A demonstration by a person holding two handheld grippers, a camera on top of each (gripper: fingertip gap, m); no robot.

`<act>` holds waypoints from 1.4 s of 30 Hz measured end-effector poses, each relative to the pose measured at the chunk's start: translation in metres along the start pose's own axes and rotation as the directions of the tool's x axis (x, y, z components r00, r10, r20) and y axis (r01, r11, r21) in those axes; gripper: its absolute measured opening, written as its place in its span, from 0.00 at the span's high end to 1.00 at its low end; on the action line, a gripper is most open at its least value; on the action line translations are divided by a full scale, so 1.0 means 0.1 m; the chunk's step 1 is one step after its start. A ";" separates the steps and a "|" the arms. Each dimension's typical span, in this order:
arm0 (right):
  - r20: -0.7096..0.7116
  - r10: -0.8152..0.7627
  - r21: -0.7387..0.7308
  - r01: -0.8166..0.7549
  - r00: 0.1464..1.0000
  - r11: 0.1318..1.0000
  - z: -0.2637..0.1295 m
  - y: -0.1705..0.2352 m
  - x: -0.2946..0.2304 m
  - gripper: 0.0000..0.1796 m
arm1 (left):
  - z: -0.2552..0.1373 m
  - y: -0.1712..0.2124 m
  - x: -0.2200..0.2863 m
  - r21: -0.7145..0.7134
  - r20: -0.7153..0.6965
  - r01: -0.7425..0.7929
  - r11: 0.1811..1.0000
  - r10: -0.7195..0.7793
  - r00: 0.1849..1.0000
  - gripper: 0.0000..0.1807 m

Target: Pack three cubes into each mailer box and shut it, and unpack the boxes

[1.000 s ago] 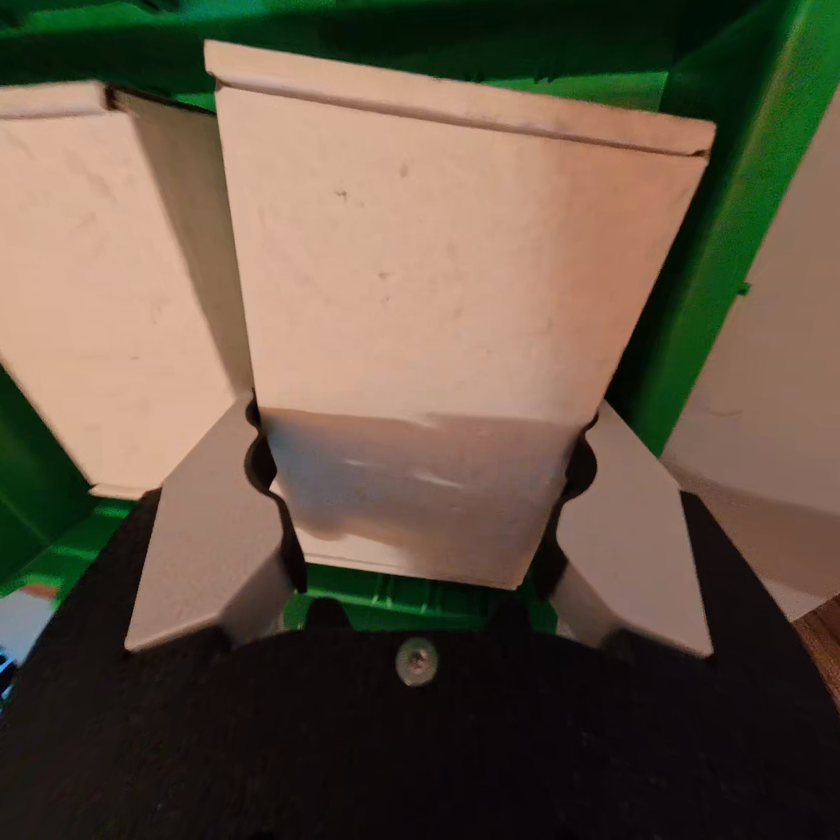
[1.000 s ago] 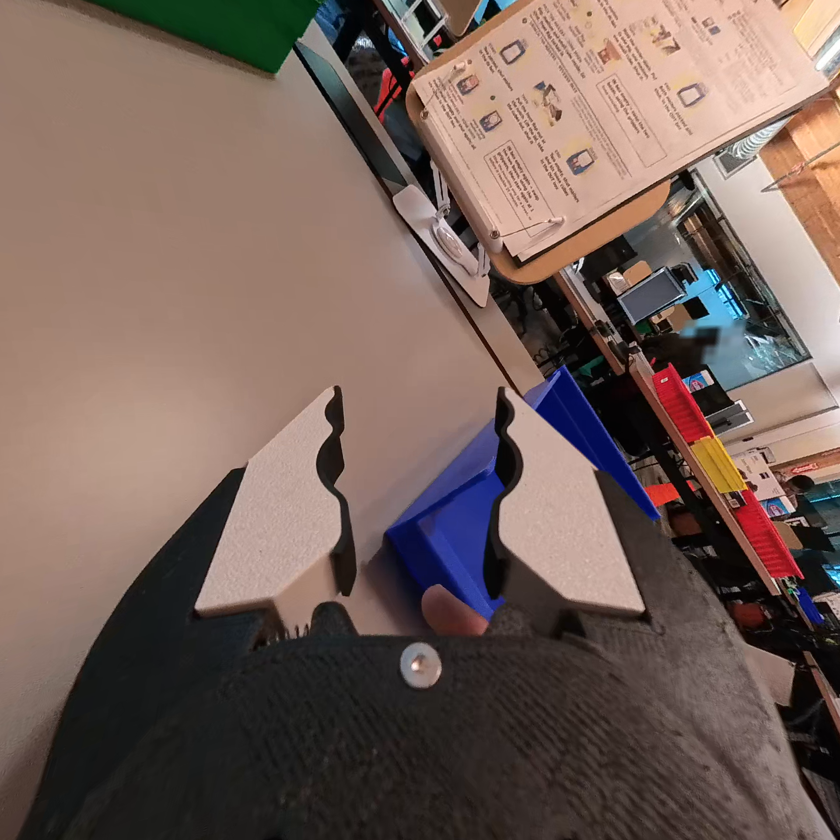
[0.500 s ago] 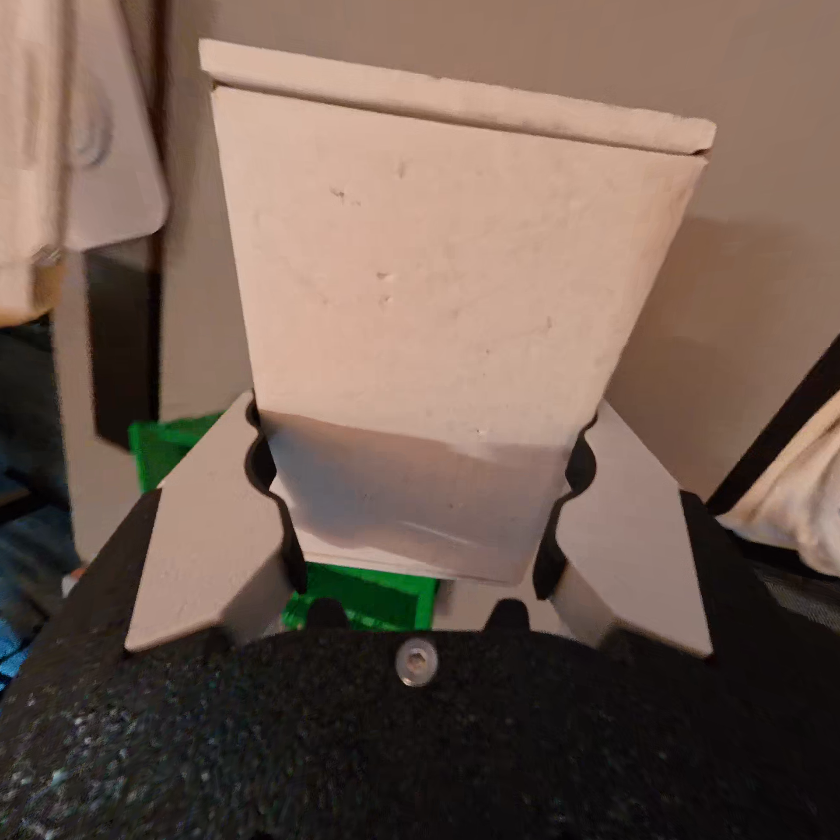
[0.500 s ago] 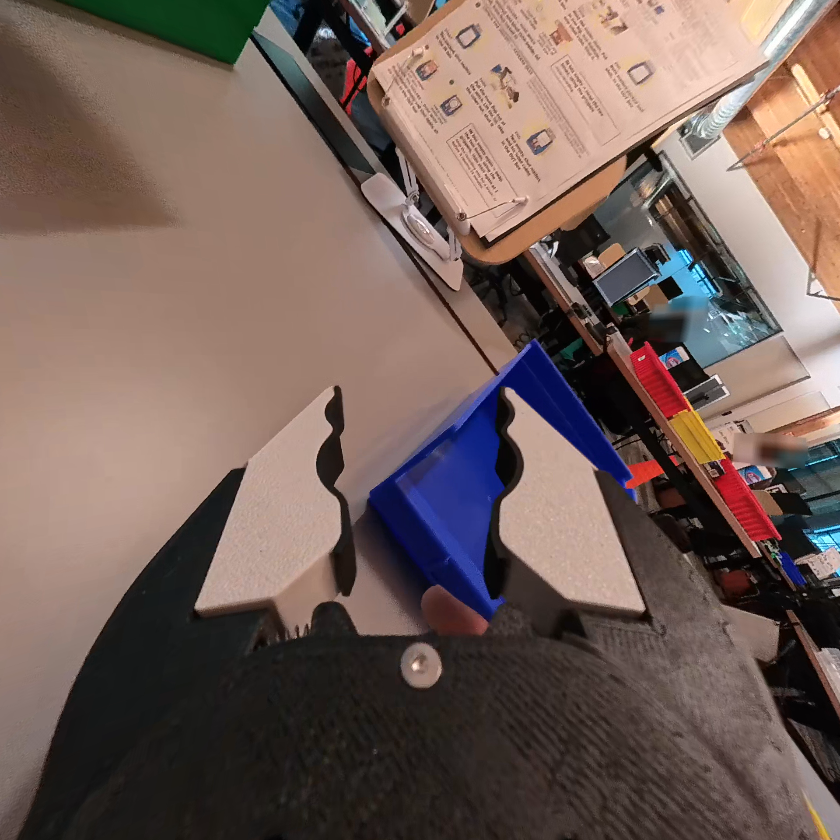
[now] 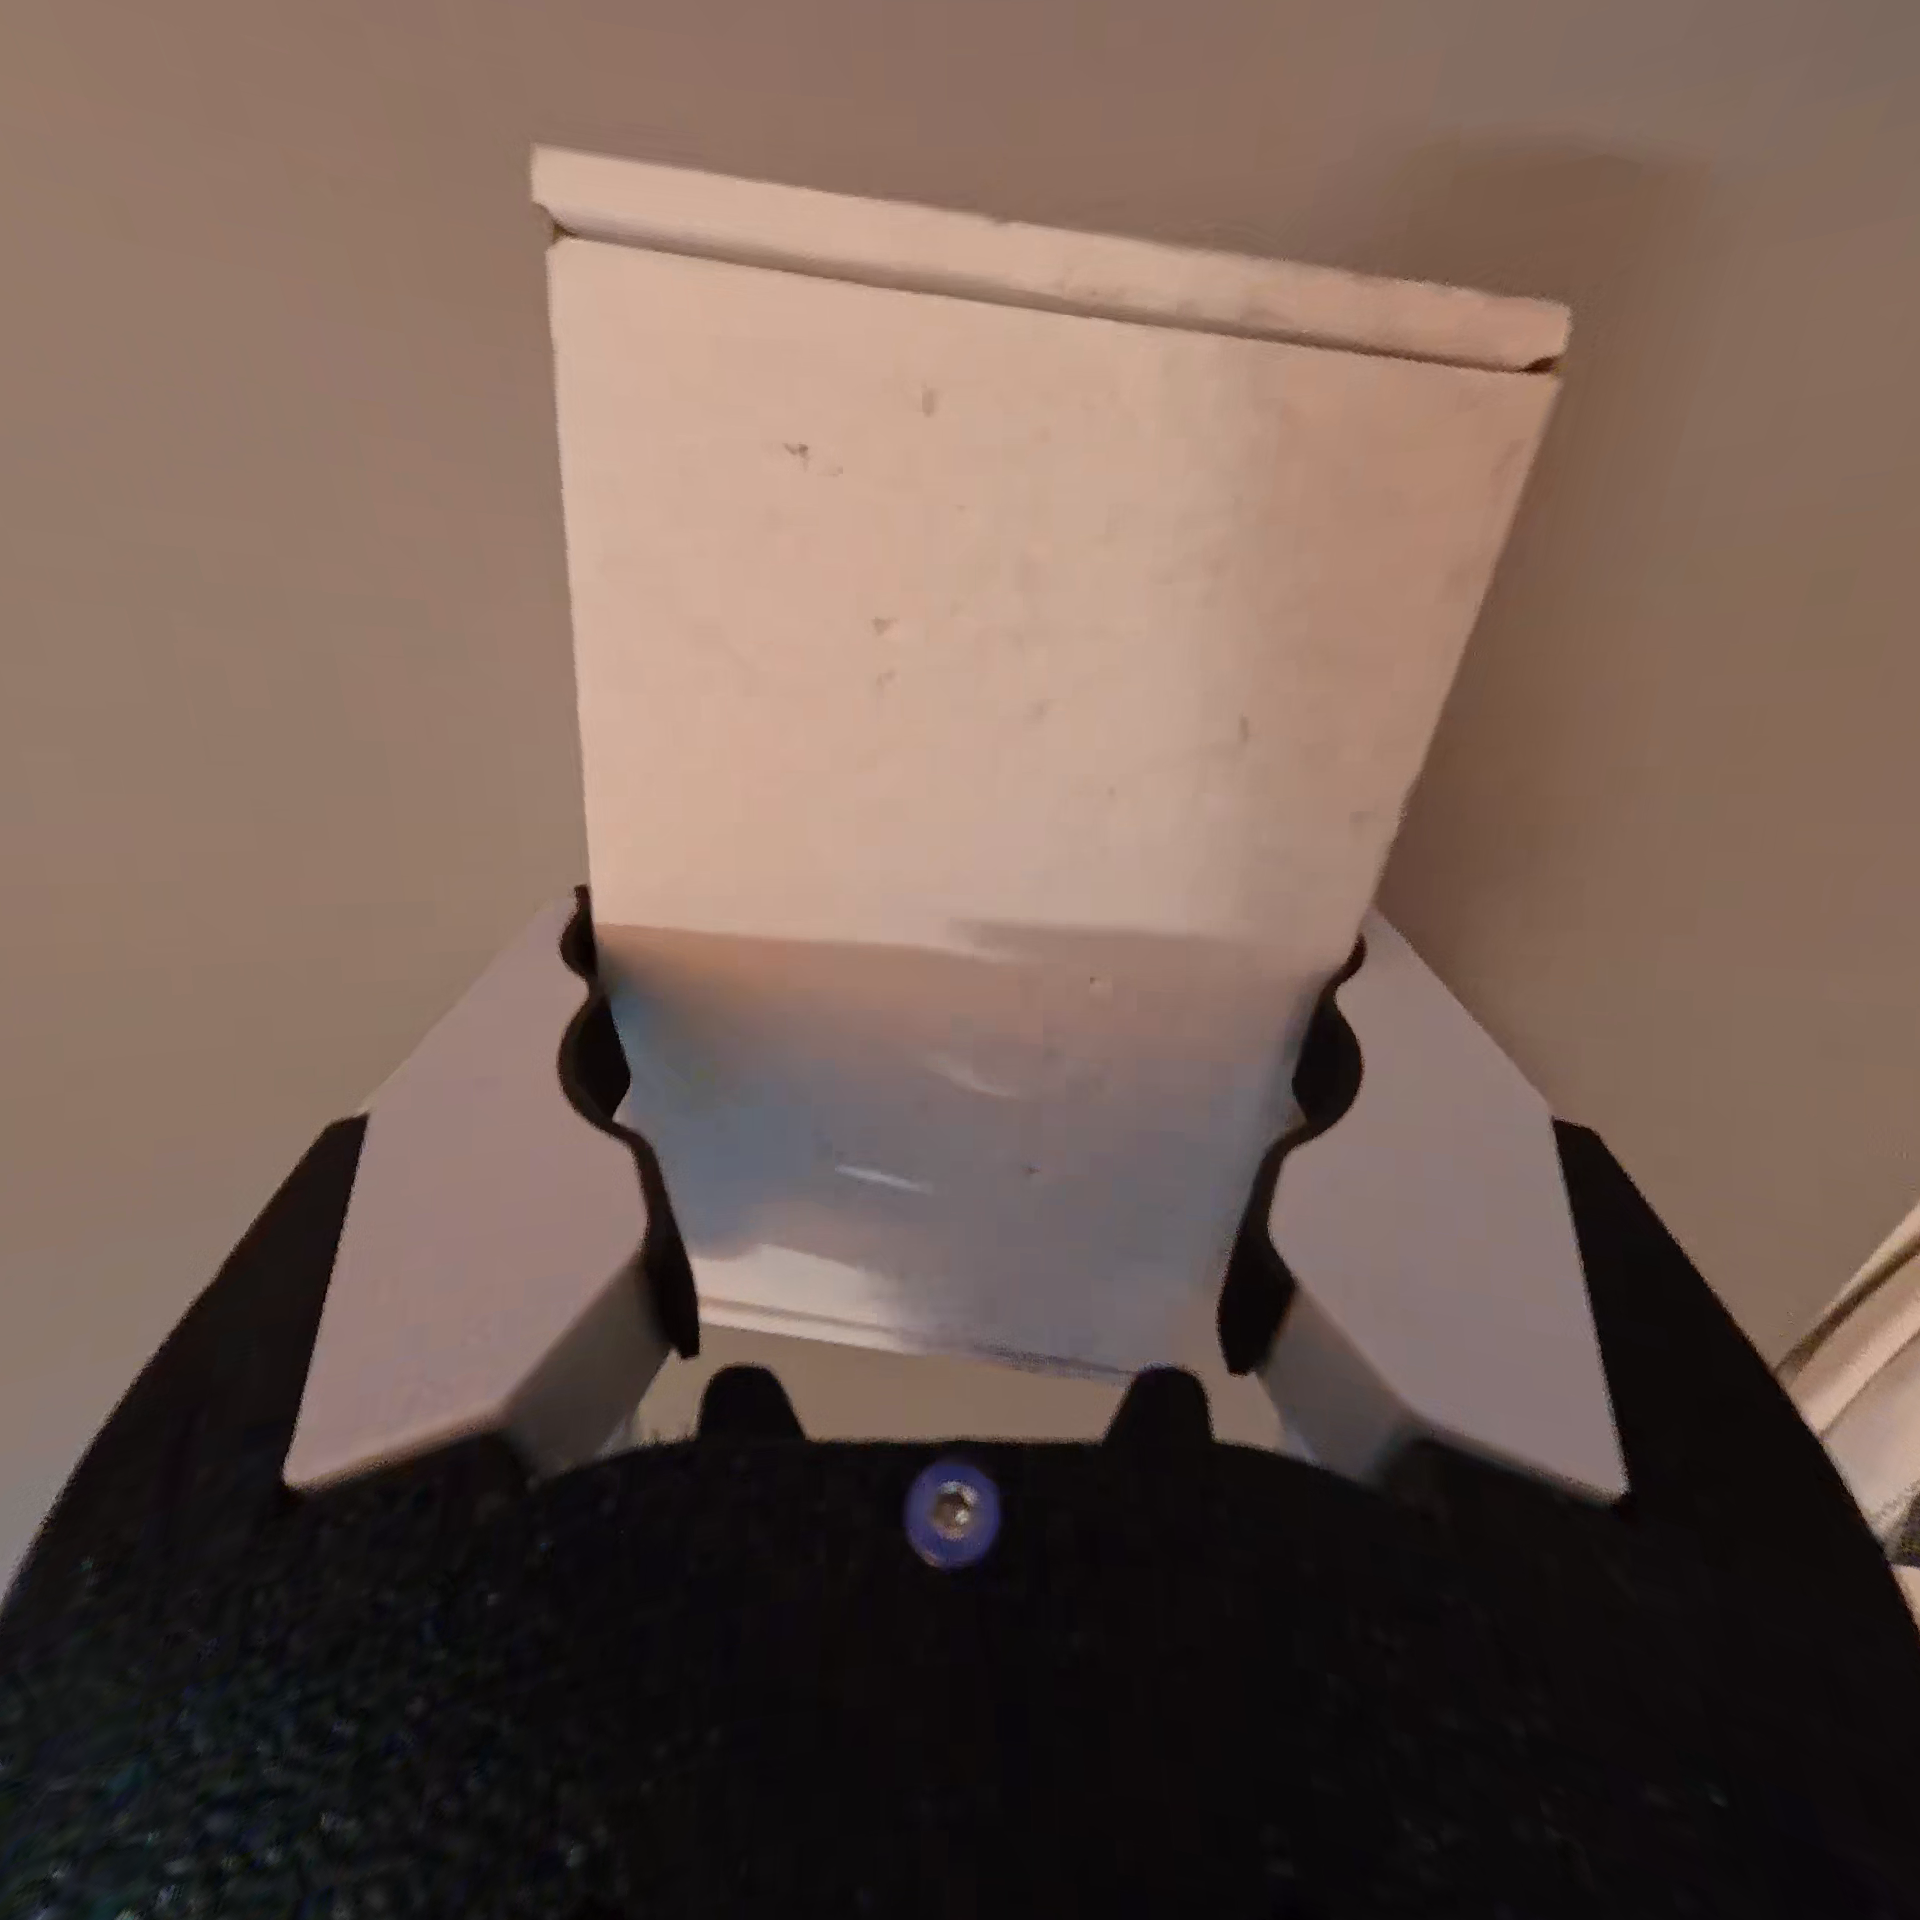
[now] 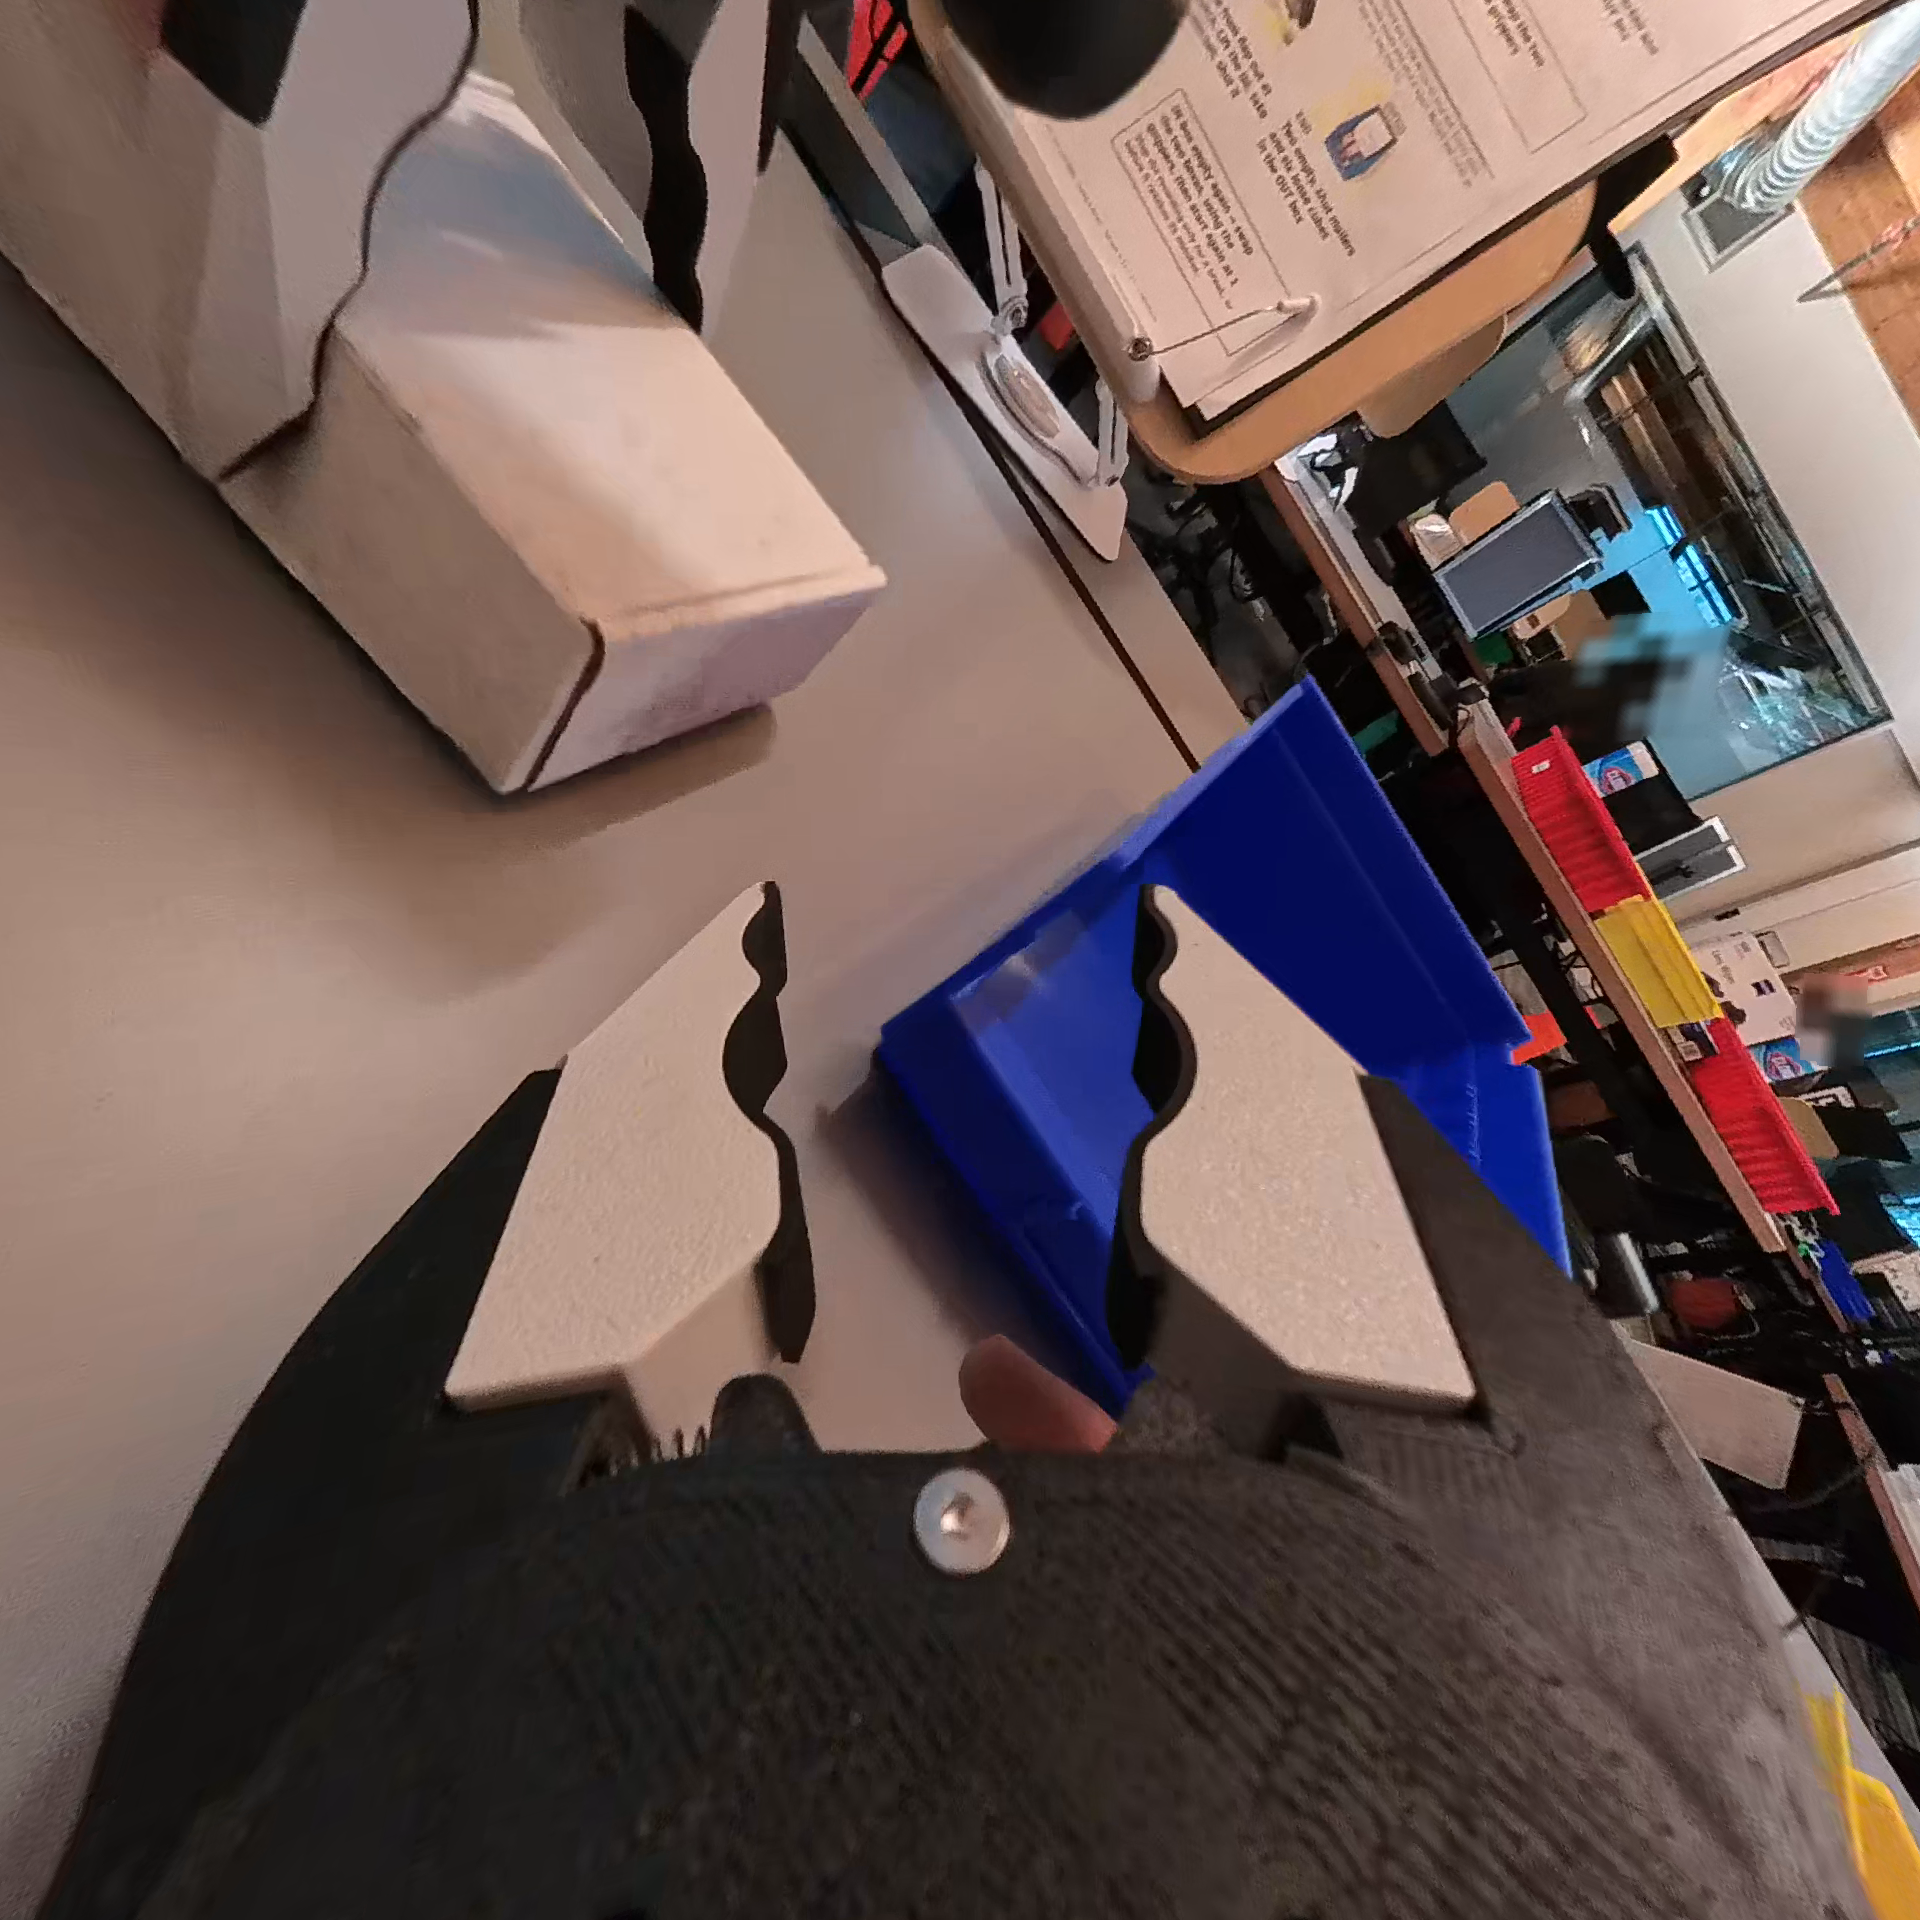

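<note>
Left gripper [image 5: 966, 1132]: both grey fingers clamped on the near end of a closed white cardboard mailer box [image 5: 997, 665], one finger on each side wall. Box lid shut, front flap edge visible at the far end. In the right wrist view the same box [image 6: 582, 488] sits low over the plain grey tabletop [image 6: 260, 883]; cannot tell whether its far end is touching the surface or just above it. Left gripper's fingers [image 6: 665, 166] show there at top left, on the box.

Right gripper [image 6: 961, 1122]: jaws apart, nothing between them, hovering over the table. Just beyond its fingertips: blue plastic open-front bin [image 6: 1278, 935], near the table's right edge. Further right, past the table: tilted board with printed instruction sheets [image 6: 1382, 177], shelving with red and yellow bins [image 6: 1652, 956].
</note>
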State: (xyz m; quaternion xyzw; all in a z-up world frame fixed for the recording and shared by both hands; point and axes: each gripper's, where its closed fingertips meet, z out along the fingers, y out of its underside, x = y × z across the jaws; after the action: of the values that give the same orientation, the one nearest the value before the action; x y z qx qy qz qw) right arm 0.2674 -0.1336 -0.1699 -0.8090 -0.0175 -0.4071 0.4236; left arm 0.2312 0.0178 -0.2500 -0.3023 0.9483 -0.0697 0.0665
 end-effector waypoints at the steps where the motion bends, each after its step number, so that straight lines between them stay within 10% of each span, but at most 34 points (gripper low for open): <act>1: 0.008 -0.001 0.002 0.001 1.000 1.000 0.02 -0.01 -0.02 0.63 | 0.01 -0.02 0.00 0.021 -0.005 0.009 1.000 -0.009 1.000 0.28; 9: 0.069 -0.050 0.047 0.046 0.996 0.998 0.07 -0.14 -0.18 0.63 | -0.28 -0.12 0.03 0.251 -0.043 0.050 0.967 -0.040 0.998 0.37; 11: 0.079 -0.060 0.086 0.053 0.995 0.995 0.05 -0.23 -0.21 0.63 | -0.54 -0.20 -0.01 0.381 -0.088 0.084 0.921 -0.055 0.995 0.50; 14: 0.078 -0.086 0.119 0.077 0.993 0.990 0.05 -0.35 -0.25 0.63 | -0.72 -0.24 -0.19 0.503 -0.124 0.143 0.853 -0.092 0.988 1.00; 42: 0.071 -0.436 0.062 0.433 0.897 0.899 0.42 -0.51 -0.73 0.52 | -0.38 -0.13 -0.62 0.507 -0.295 0.348 0.788 -0.221 0.930 1.00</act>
State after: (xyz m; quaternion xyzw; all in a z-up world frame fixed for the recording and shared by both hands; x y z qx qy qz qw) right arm 0.2261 -0.0487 -0.1980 -0.7914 -0.2242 -0.4568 0.3387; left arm 0.2822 0.0465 -0.2049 -0.4008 0.8320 -0.3820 0.0344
